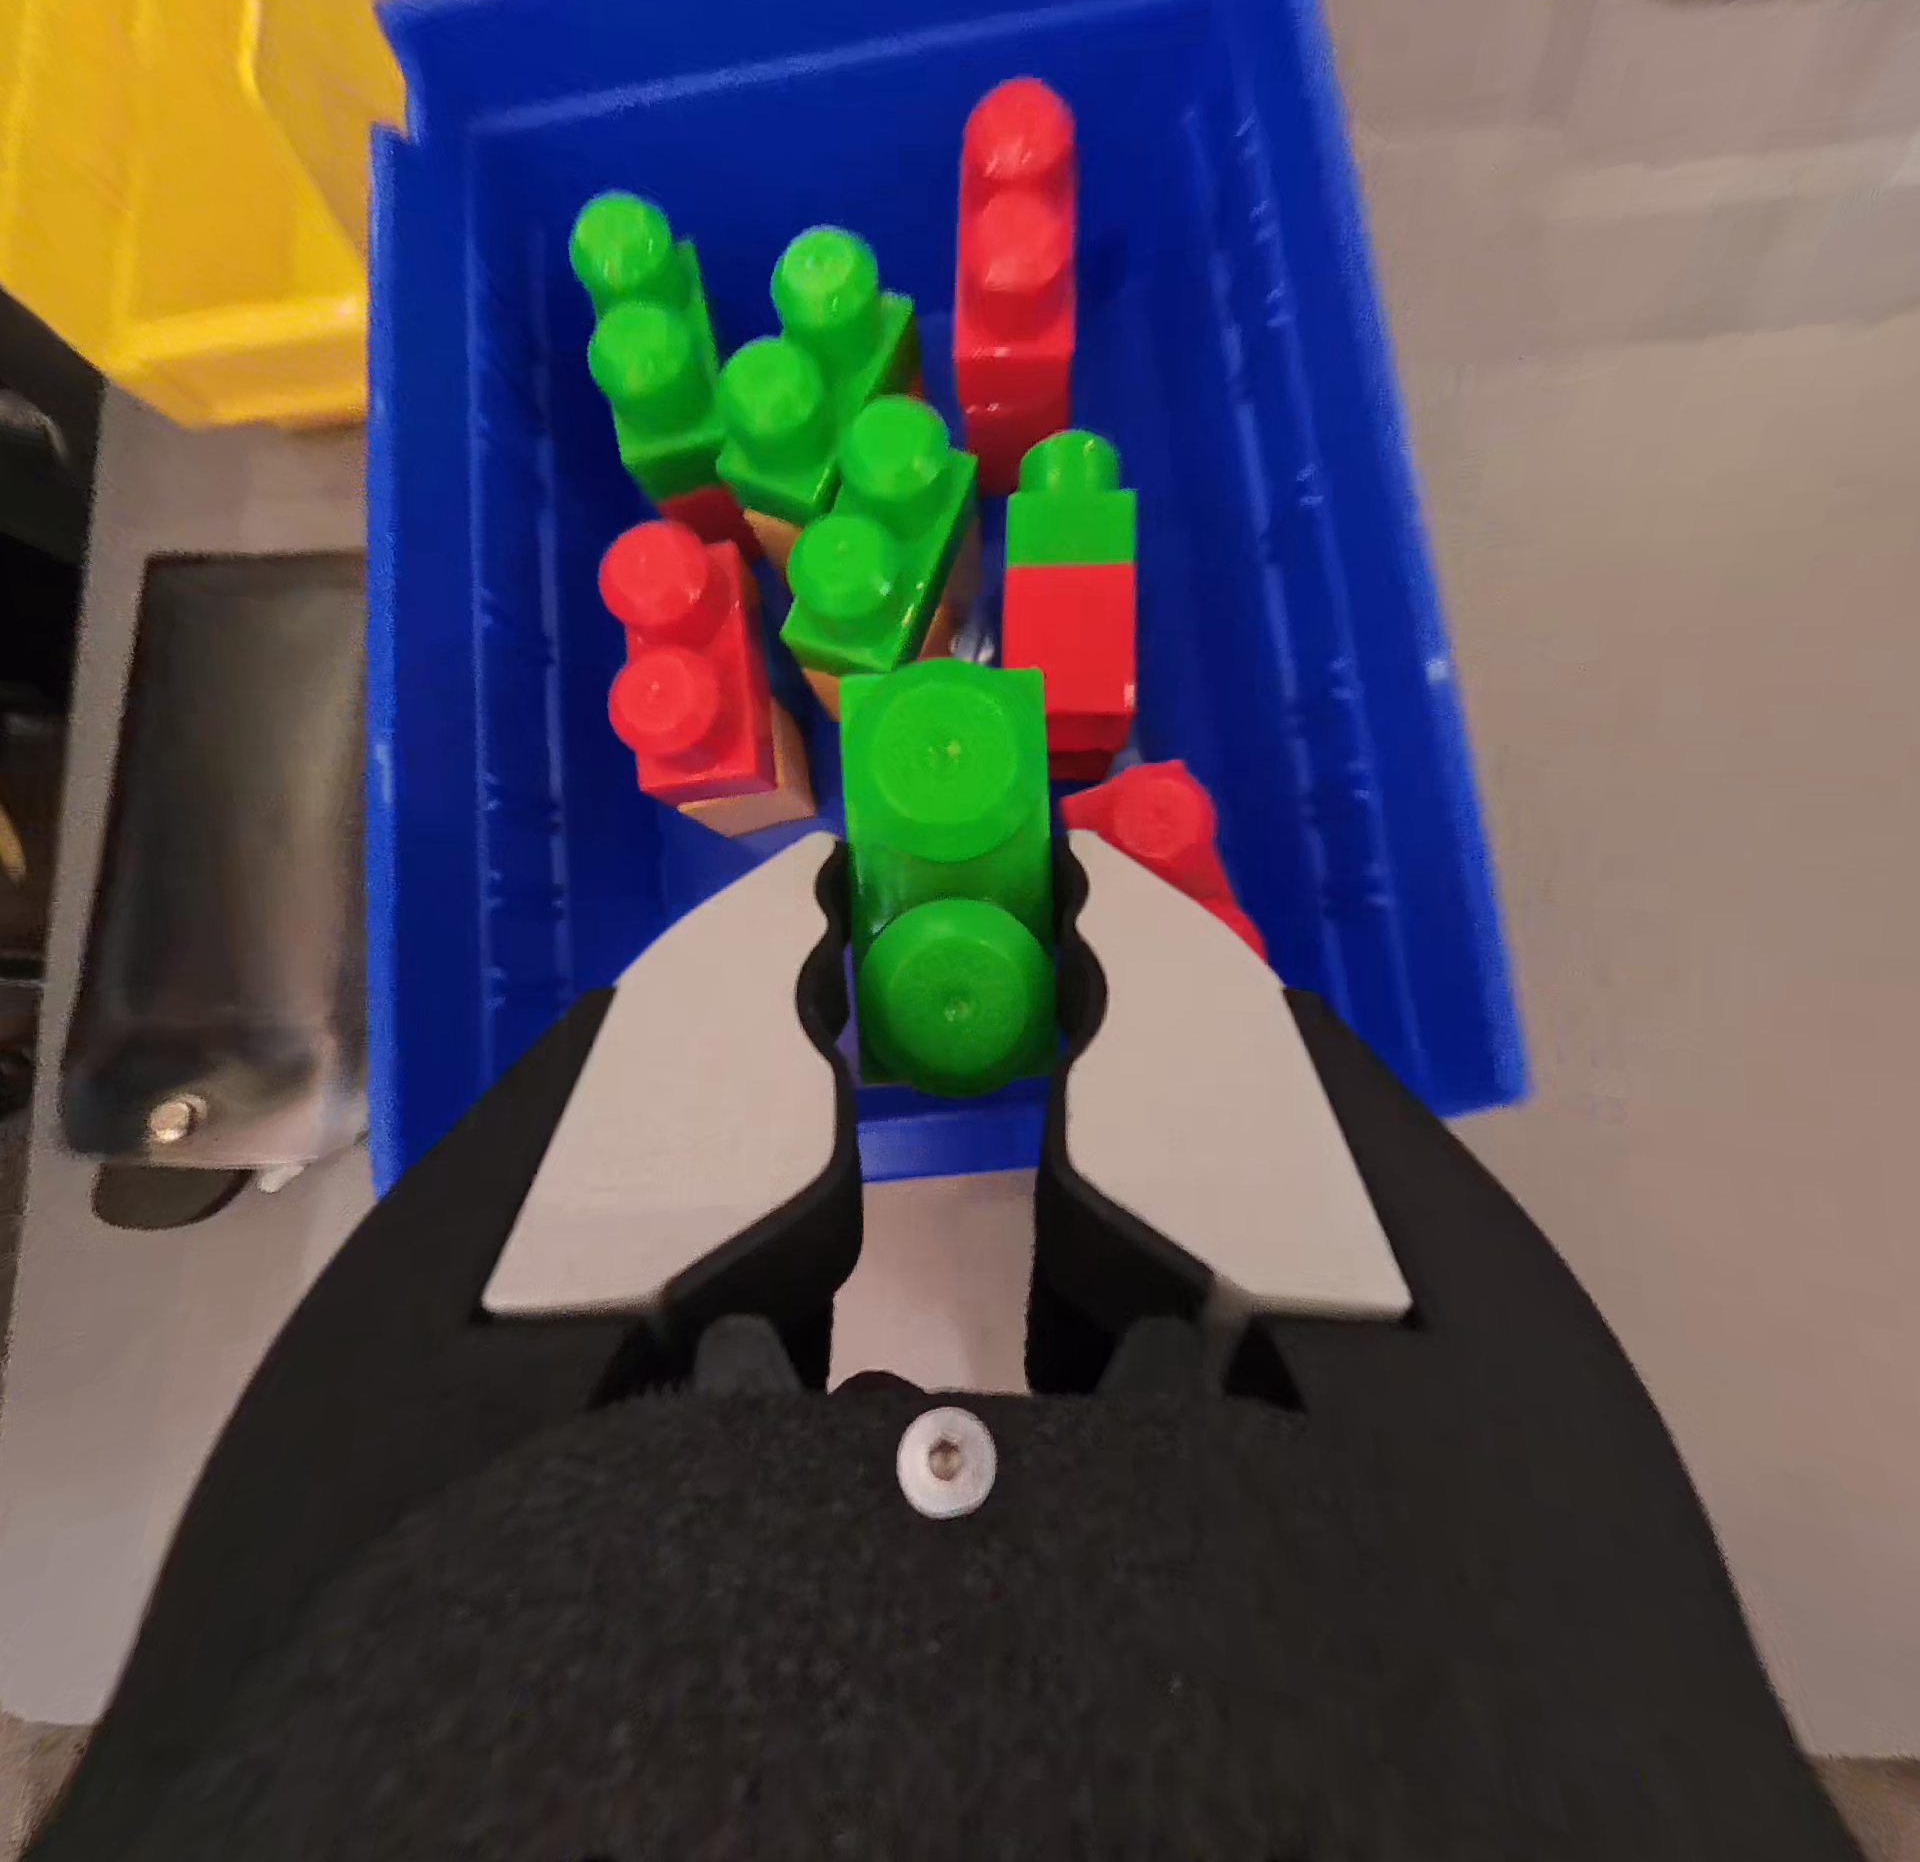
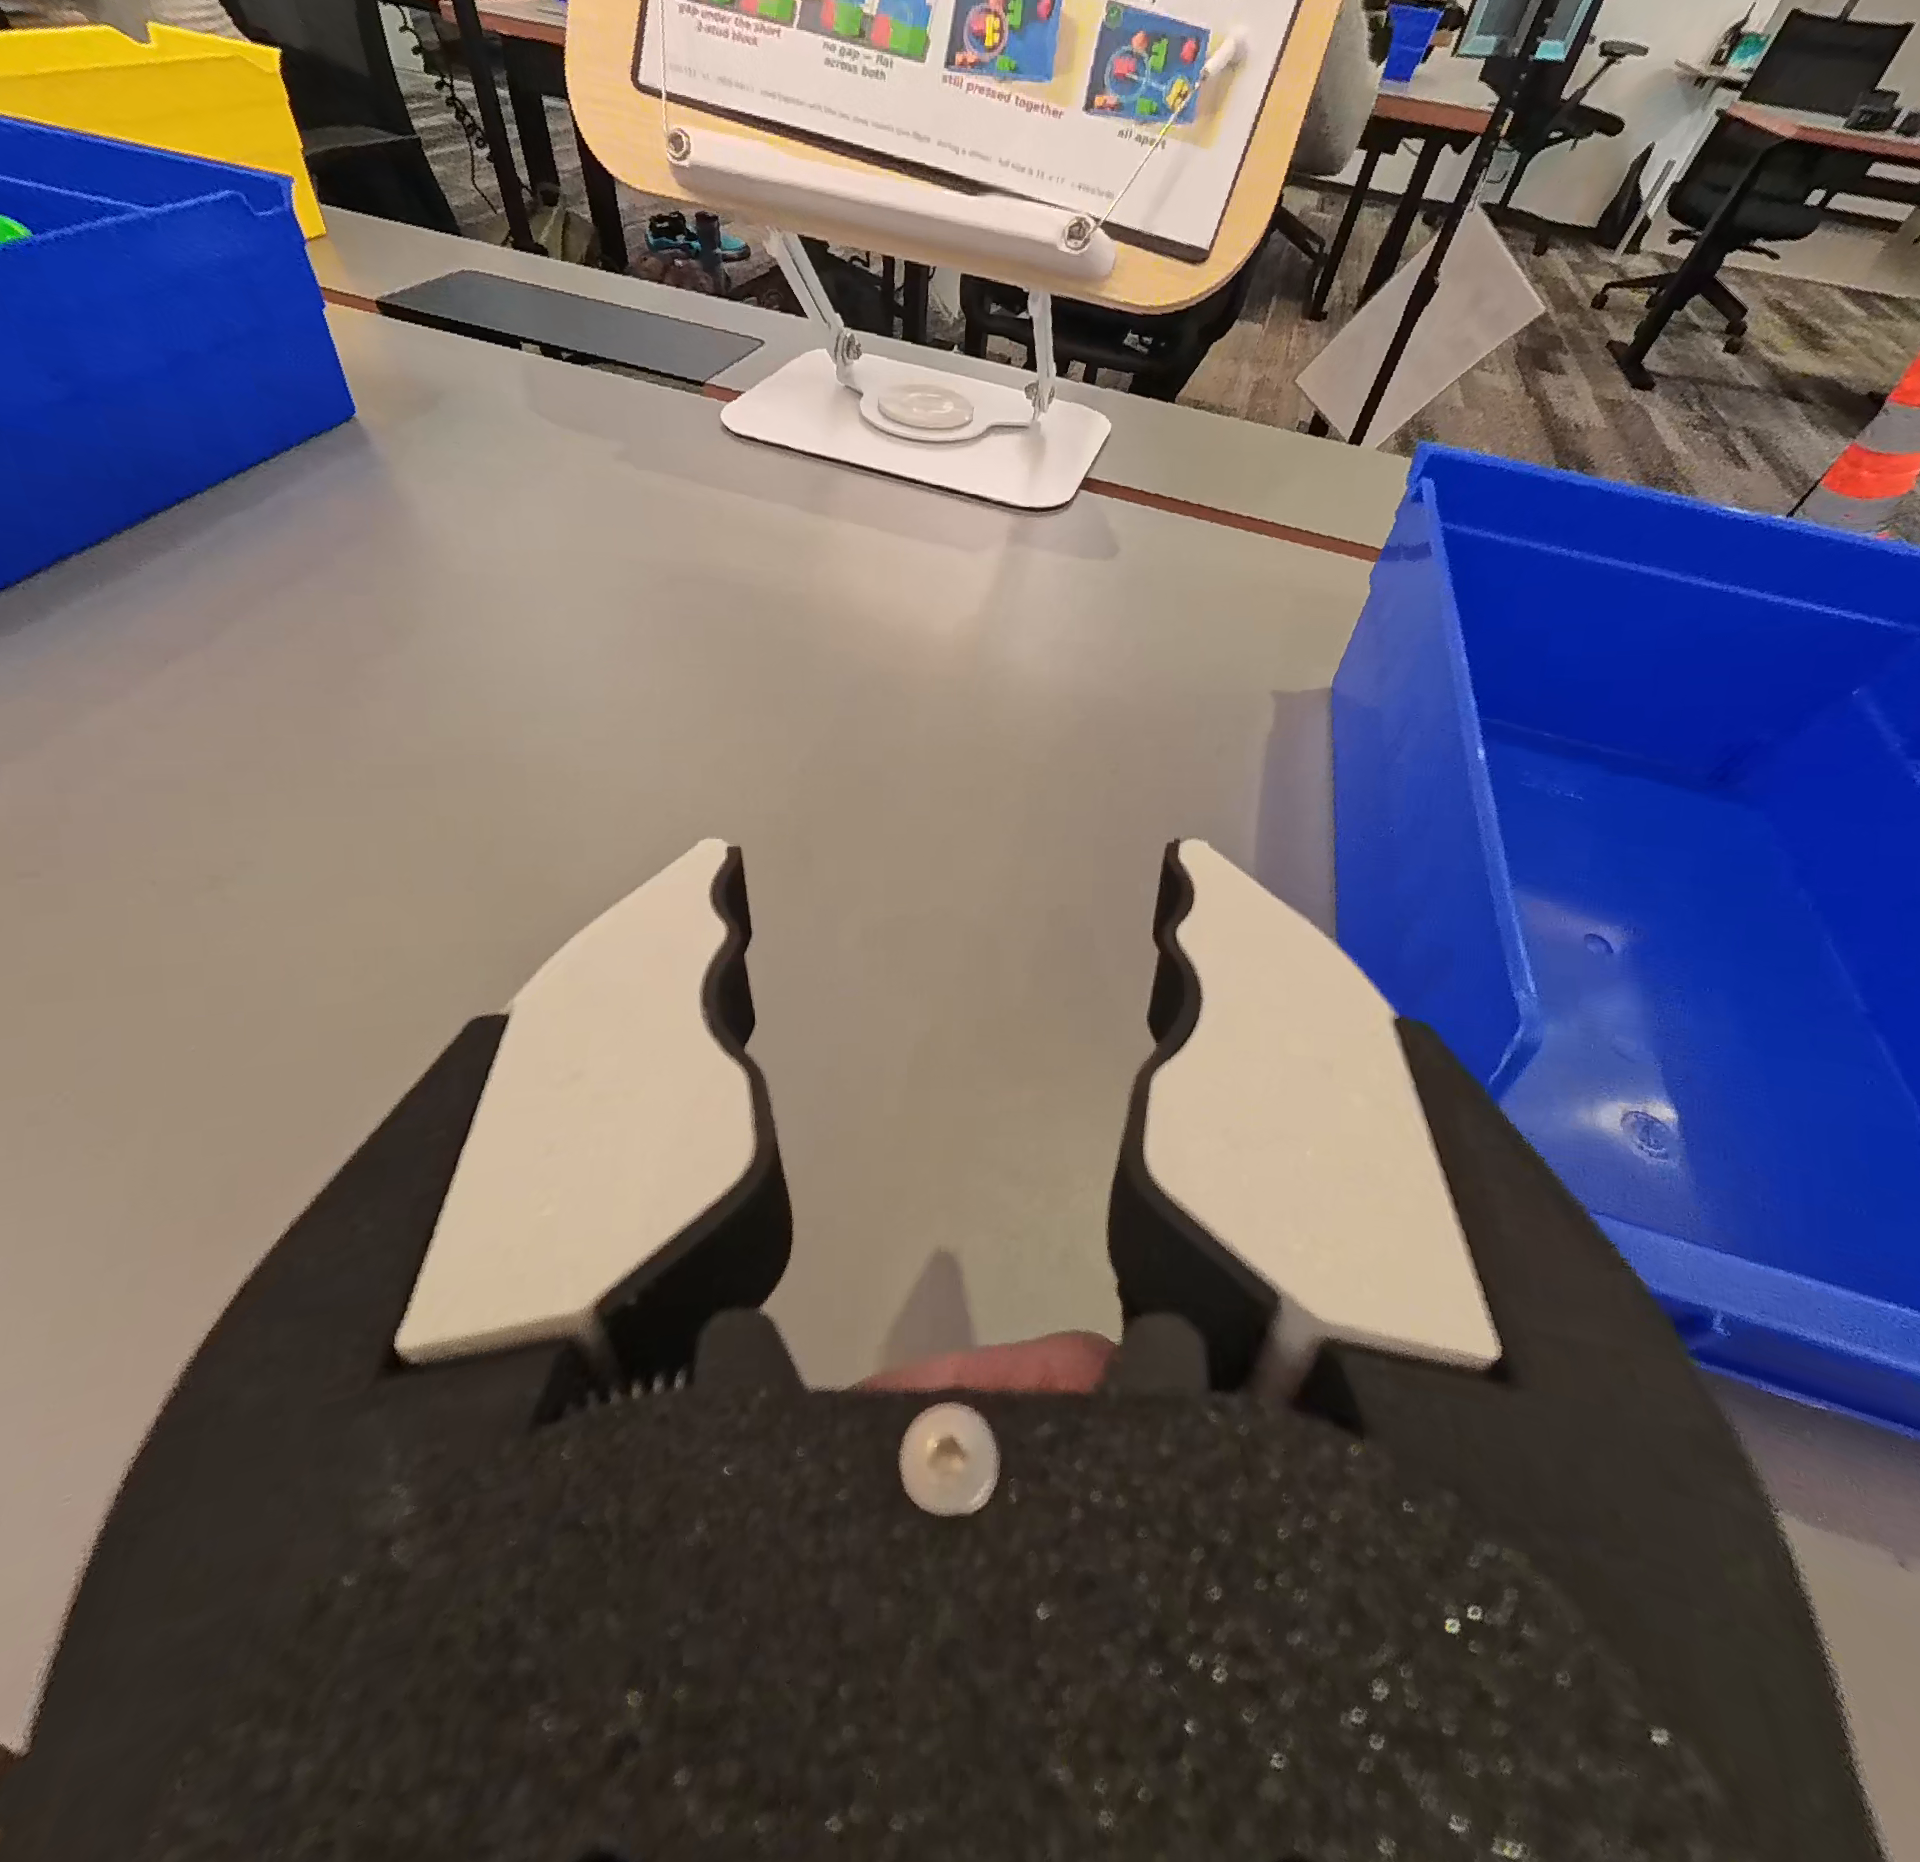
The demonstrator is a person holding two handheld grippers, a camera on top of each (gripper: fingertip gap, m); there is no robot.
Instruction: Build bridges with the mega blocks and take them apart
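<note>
While my left gripper [image 1: 951, 939] squeezes a green two-stud block [image 1: 945, 867] on both long sides, I hold it just above the blue bin [image 1: 1351, 565] where the other blocks sit. I think my job now is to lift this block out and carry it to the gray table [image 2: 727, 721] to start a bridge. To do it well, I should go straight up so I do not bump the red block [image 2: 1164, 836] right beside my finger. I should keep the squeeze firm, because the block is smooth and could slip.

My right gripper [image 2: 951, 939] holds nothing. Its fingers are wide apart over the bare table, beside a second blue bin [image 2: 1621, 877] with no blocks showing.

Now I count. In the first bin I see about four green tops and four red pieces, plus the green one I hold. Some blocks hide under others, so I cannot be sure. I count two blue bins and one yellow bin [image 1: 156, 202].
</note>
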